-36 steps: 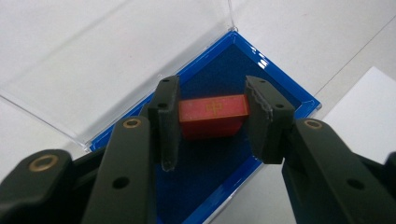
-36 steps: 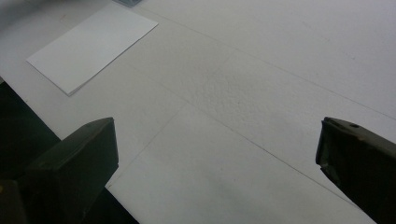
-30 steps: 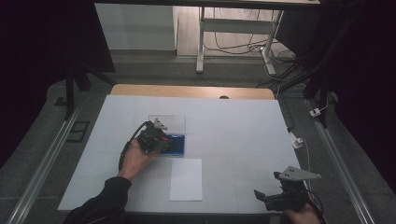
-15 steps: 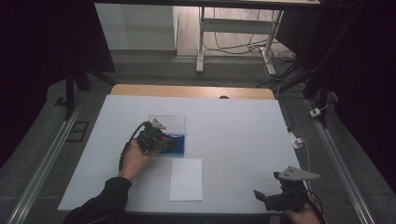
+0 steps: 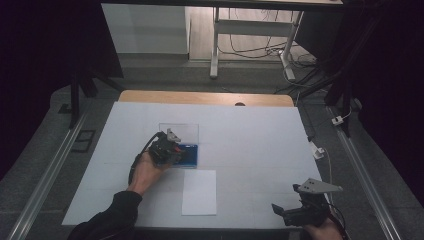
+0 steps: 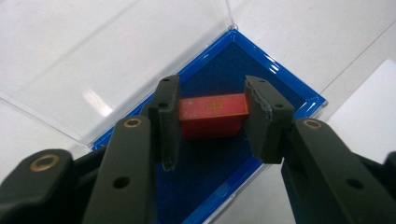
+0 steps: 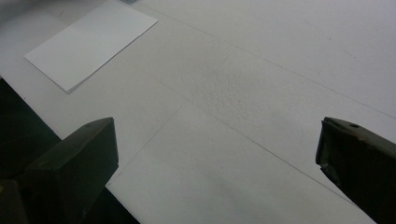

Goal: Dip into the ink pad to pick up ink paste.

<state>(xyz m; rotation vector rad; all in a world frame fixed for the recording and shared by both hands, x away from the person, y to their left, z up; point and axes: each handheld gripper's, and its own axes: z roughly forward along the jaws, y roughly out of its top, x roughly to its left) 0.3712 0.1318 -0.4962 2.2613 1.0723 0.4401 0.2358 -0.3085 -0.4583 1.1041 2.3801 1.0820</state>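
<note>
The small red block (image 6: pixel 214 114), over the blue-lined case (image 6: pixel 299 95) with its clear lid (image 6: pixel 116 60) open toward 11 o'clock, sits clamped between the left gripper (image 6: pixel 212 121) jaws, so lifting or seating it seems the step, needing a straight vertical move, while the right gripper (image 7: pixel 217 154) idles wide open at 5 o'clock.

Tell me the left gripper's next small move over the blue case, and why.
Probably lift straight up: the left gripper has both jaws pressed on the small red block, just above the blue-lined case whose clear plastic lid lies open.
</note>
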